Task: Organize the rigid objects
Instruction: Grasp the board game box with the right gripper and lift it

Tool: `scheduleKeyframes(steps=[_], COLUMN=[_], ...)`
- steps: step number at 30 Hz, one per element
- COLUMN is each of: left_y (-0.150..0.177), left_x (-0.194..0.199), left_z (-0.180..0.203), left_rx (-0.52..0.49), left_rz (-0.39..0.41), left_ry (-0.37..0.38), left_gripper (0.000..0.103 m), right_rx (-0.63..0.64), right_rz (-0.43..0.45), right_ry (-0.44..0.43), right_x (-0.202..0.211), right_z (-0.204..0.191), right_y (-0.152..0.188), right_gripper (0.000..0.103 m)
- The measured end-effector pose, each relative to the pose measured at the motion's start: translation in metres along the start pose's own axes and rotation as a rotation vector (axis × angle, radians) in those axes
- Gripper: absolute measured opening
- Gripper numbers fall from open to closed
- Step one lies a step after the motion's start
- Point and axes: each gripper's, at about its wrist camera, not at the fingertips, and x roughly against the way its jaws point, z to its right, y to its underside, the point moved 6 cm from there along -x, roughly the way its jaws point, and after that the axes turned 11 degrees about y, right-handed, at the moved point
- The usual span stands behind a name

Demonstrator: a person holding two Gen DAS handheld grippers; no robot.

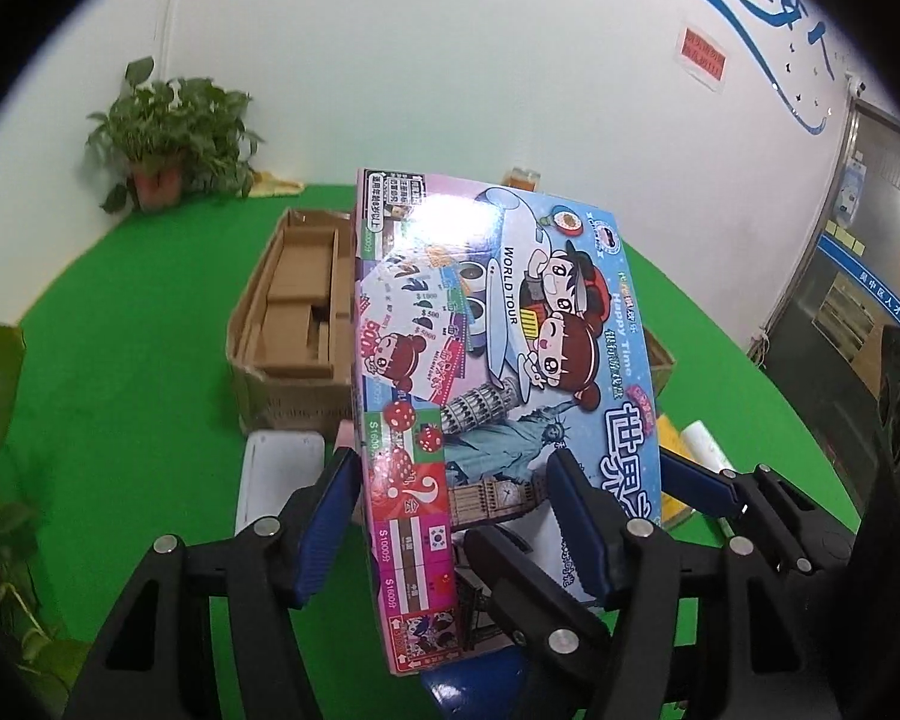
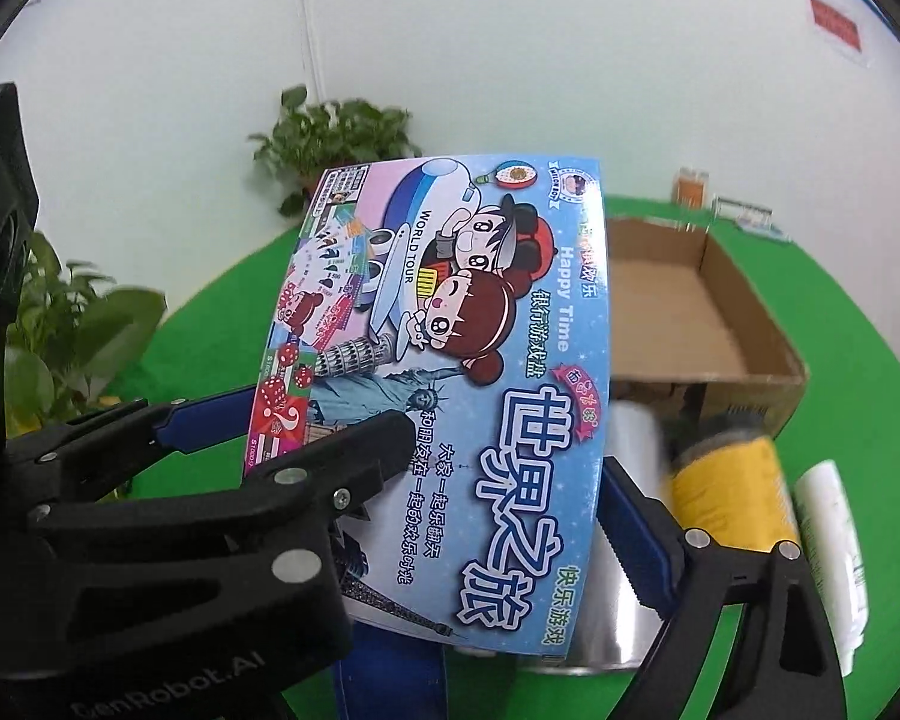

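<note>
A colourful board-game box (image 1: pixel 498 372) with cartoon children and "WORLD TOUR" print is held in the air above the green table, in front of an open cardboard box (image 1: pixel 294 312). Both grippers clamp it. My left gripper (image 1: pixel 456 516) is shut on its near-left part. My right gripper (image 2: pixel 498 480) is shut on its near-right edge; the game box (image 2: pixel 450 372) fills the right wrist view, with the cardboard box (image 2: pixel 714 312) behind it. The right gripper's far finger (image 1: pixel 702 480) shows in the left wrist view.
On the green table (image 1: pixel 138 420) lie a white container (image 1: pixel 276 474), a yellow roll (image 2: pixel 732 492), a white tube (image 2: pixel 834 546) and a shiny metal can (image 2: pixel 612 612). Potted plants (image 1: pixel 168 138) stand at the back and left. A small orange jar (image 2: pixel 690 186) stands at the far edge.
</note>
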Motion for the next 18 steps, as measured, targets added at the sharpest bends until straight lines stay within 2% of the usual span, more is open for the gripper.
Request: scheduleKeyframes(steps=[8,18], left_y=[-0.045,-0.095], left_x=[0.004,-0.006], left_z=[0.011,0.012], left_rx=[-0.062,-0.111], left_rz=[0.068,0.112], left_ry=[0.013,0.003], left_gripper=[0.063,0.063], right_rx=[-0.024,-0.028], right_rz=[0.089,0.141], right_ry=[0.021,0.024], right_x=[0.021,0.010], right_z=[0.019,0.028], right_y=[-0.048,-0.112], right_gripper=[0.090,0.090])
